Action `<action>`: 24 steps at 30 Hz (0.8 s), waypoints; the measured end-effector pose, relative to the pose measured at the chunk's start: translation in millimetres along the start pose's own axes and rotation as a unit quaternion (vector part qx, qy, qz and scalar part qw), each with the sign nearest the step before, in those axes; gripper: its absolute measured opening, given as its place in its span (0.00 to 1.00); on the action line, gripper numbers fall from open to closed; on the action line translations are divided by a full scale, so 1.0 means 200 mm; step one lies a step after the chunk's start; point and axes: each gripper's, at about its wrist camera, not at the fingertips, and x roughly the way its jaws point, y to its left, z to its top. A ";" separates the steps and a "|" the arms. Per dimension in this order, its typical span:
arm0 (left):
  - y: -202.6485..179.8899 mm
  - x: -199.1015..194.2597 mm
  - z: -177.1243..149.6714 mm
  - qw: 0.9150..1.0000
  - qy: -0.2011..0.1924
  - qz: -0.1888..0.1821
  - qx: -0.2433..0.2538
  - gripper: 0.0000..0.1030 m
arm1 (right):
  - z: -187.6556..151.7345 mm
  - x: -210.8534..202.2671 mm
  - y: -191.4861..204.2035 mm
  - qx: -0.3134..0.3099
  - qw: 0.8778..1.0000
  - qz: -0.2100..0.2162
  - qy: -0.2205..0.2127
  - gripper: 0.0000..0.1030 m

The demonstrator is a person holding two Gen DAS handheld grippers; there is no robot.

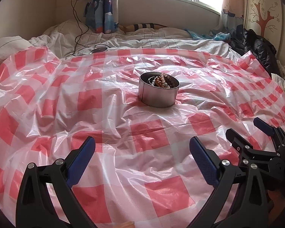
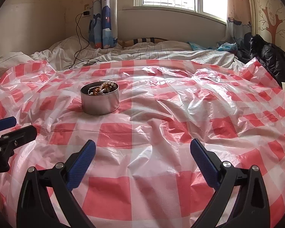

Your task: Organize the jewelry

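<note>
Nearest the cameras, the left gripper (image 1: 142, 157) and right gripper (image 2: 142, 159) hover with jaws spread wide, empty, above the checked plastic sheet (image 1: 152, 186). Beyond them sits the round metal tin (image 1: 158, 94) holding beaded bracelets (image 1: 162, 80), straight ahead of the left gripper, probably nearer it; ahead-left of the right.

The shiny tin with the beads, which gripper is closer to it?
Left, probably. The tin sits straight ahead of the left gripper; from the right gripper it lies ahead and off to the left.
</note>
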 end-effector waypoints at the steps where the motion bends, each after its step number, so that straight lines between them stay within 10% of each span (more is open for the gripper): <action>1: 0.00 0.01 0.00 1.000 0.001 0.000 0.001 0.93 | 0.00 0.00 0.00 -0.001 1.000 0.000 0.000 0.93; 24: -0.03 0.01 0.01 1.000 -0.010 0.001 0.000 0.93 | 0.00 0.03 0.04 -0.017 1.000 -0.005 0.022 0.93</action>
